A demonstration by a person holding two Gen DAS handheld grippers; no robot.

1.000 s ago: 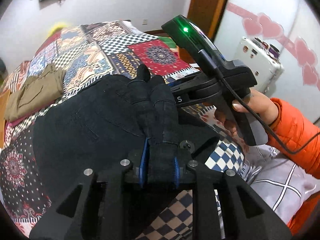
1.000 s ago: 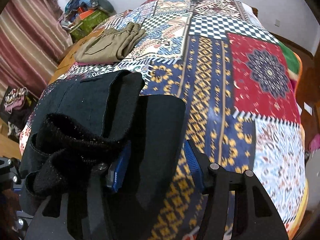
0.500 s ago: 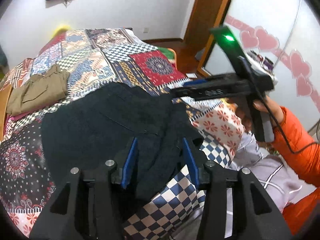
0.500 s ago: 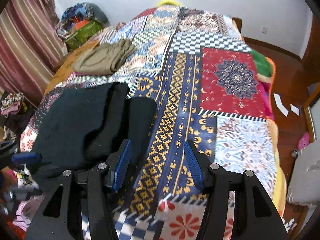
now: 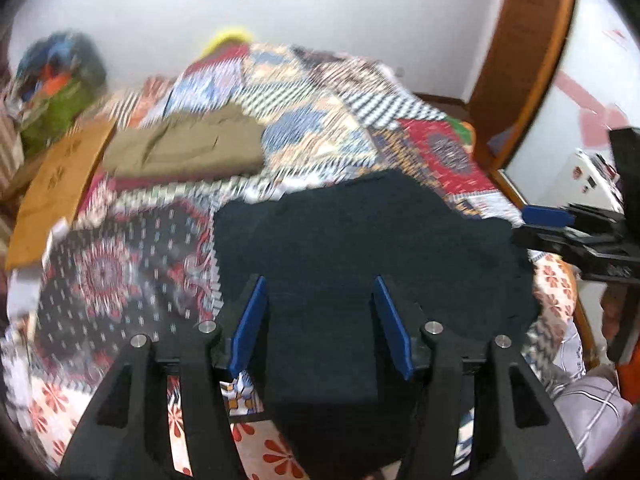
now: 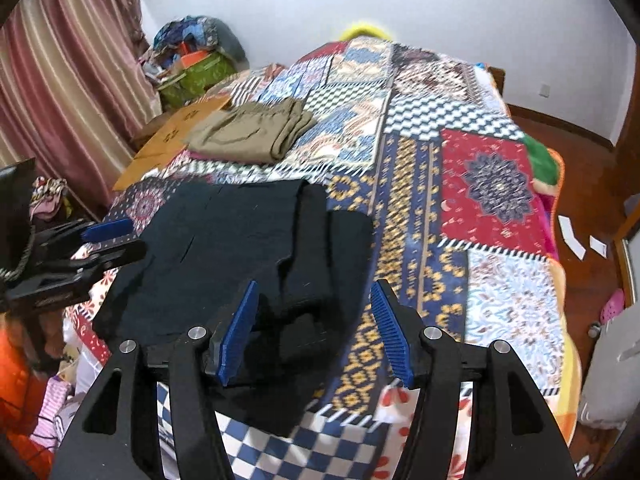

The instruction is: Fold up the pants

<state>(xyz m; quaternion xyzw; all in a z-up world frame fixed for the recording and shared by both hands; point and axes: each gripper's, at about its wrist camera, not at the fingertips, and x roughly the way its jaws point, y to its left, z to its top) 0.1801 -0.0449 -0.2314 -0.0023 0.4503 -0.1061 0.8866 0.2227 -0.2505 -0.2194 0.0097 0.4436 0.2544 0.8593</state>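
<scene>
1. Pants (image 6: 224,248), black and folded into a thick block, lie on a patchwork quilt (image 6: 420,208) at the near end of the bed.
2. Their near edge hangs slightly over the quilt's front border, above its blue-and-white checks.
3. Right of the pants, bare quilt runs to the bed's far side: open room there.
4. Beyond the pants, toward the wall, sits a folded khaki garment (image 6: 252,132), well apart from them, with patterned quilt between.
5. Left of the pants the quilt ends near a cardboard sheet (image 6: 176,136) and striped curtains (image 6: 60,80); room there is tight.
6. Left gripper (image 5: 320,320): blue pads stand moderately apart and are opening. Black cloth shows in the gap, but neither pad presses on it. The left wrist view is blurred.
7. Right gripper (image 6: 316,328): its jaws are also opening, about half wide. The pants' near right corner lies below and between the pads, with nothing pinched.
8. Seen from the right wrist, the left gripper (image 6: 108,240) hovers at the pants' left edge; contact with the cloth cannot be told.
9. An orange sleeve (image 6: 20,380) shows at the pants' near left.
</scene>
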